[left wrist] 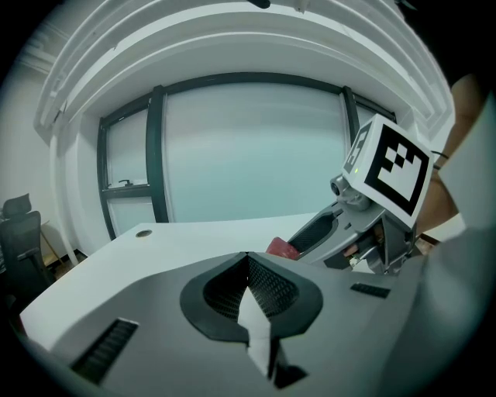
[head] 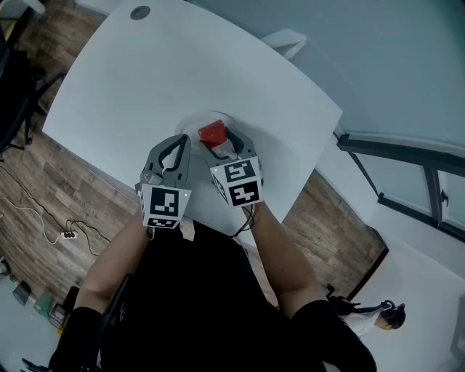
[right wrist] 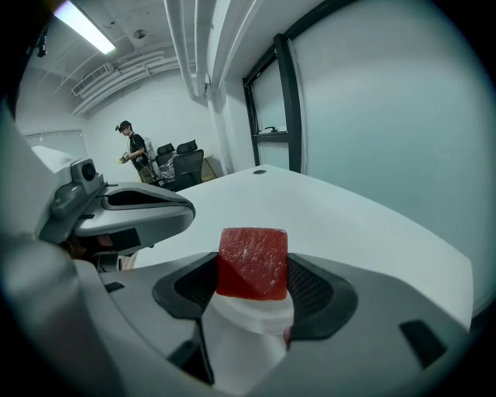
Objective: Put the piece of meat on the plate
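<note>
A red cube of meat point(head: 211, 131) sits between the pads of my right gripper point(head: 216, 139), which is shut on it. It hangs just over the near side of a pale round plate point(head: 190, 118) on the white table point(head: 182, 65). In the right gripper view the meat point(right wrist: 252, 262) fills the gap between both pads, with white surface below it. My left gripper point(head: 176, 142) is beside the right one, at its left, with its jaws shut and nothing in them. In the left gripper view its tips point(left wrist: 248, 257) meet, and the meat point(left wrist: 282, 248) shows past them.
A round cable hole point(head: 139, 12) is at the table's far end. A white chair back point(head: 287, 42) stands behind the table. Cables and a power strip point(head: 65, 234) lie on the wooden floor at the left. A person point(right wrist: 132, 151) stands far off by office chairs.
</note>
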`<state>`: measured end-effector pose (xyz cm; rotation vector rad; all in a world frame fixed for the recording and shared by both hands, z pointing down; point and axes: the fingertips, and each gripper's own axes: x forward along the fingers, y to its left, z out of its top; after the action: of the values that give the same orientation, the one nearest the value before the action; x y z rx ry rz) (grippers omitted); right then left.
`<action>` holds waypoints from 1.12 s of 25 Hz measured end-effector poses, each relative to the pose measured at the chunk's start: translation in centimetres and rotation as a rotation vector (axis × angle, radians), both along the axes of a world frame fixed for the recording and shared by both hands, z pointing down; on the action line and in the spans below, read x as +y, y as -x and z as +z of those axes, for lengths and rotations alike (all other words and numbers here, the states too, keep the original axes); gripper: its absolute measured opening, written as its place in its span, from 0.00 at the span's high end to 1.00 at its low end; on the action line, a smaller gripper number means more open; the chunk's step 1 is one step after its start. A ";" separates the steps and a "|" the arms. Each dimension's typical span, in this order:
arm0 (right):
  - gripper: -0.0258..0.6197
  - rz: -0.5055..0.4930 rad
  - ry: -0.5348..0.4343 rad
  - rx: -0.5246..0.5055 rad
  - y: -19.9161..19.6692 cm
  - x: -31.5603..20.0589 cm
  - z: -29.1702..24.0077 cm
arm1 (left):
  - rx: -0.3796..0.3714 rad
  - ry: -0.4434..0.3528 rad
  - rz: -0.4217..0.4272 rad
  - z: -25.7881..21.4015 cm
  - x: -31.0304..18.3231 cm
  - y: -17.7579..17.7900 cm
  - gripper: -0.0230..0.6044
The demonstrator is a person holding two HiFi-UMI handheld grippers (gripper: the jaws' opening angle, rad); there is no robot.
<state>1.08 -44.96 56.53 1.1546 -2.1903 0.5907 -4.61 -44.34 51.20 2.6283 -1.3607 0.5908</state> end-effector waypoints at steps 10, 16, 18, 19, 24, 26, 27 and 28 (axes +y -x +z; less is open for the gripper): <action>0.53 -0.025 0.091 0.075 0.1 -0.3 2.5 | 0.002 0.029 0.006 0.9 0.1 -0.2 0.97; 0.53 -0.042 0.155 0.113 0.9 -0.2 3.1 | 0.010 0.038 0.008 1.1 0.2 -0.2 0.97; 0.53 -0.046 0.171 0.126 0.9 -0.2 3.4 | 0.012 0.038 0.006 1.1 0.1 -0.1 0.97; 0.53 -0.046 0.178 0.131 0.9 -0.2 3.5 | 0.012 0.039 0.005 1.2 0.0 0.0 0.97; 0.53 -0.045 0.223 0.155 0.8 -0.1 4.1 | 0.012 0.041 0.004 1.3 -0.2 0.1 0.97; 0.53 -0.048 0.238 0.161 0.9 0.0 4.3 | 0.013 0.042 0.006 1.3 -0.4 0.2 0.97; 0.53 -0.049 0.243 0.163 0.9 -0.1 4.4 | 0.014 0.043 0.006 1.3 -0.4 0.2 0.97; 0.53 -0.049 0.247 0.165 0.9 -0.2 4.5 | 0.014 0.045 0.006 1.4 -0.5 0.3 0.97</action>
<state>0.15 -45.11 61.05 0.9814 -1.9387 0.6972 -4.86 -44.84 52.59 2.5976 -1.3201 0.5947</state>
